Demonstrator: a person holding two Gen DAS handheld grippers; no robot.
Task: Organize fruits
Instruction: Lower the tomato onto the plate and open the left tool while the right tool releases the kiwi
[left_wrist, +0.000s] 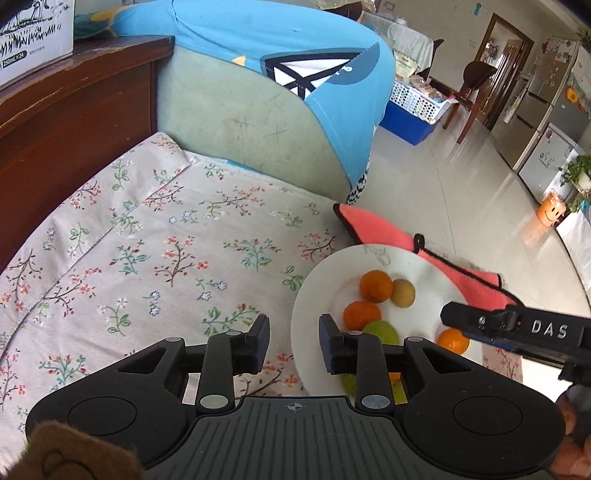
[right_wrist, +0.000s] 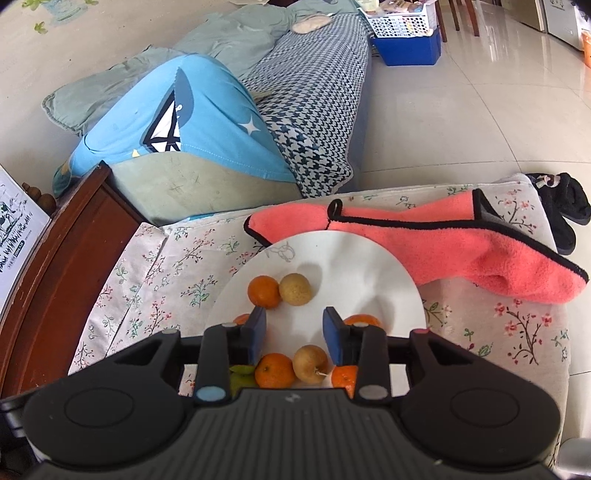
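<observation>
A white plate (left_wrist: 417, 266) (right_wrist: 351, 266) sits on a floral cloth and holds several fruits. In the right wrist view, an orange (right_wrist: 263, 291) and a yellowish pear (right_wrist: 294, 289) lie at its far side. Another orange (right_wrist: 275, 370) and a second pear (right_wrist: 310, 363) lie close under the jaws. My right gripper (right_wrist: 294, 325) hangs open over the plate's middle, holding nothing. My left gripper (left_wrist: 293, 336) is open above the plate's left rim, also holding nothing. A green fruit (left_wrist: 380, 332) lies just right of it. One of the right gripper's fingers (left_wrist: 465, 317) reaches in from the right.
A pink cloth (right_wrist: 461, 247) lies behind the plate, partly under its rim. A dark wooden cabinet (left_wrist: 74, 110) stands to the left. A sofa with a blue cushion (right_wrist: 192, 110) is behind. Black slippers (right_wrist: 565, 210) lie on the floor at the right.
</observation>
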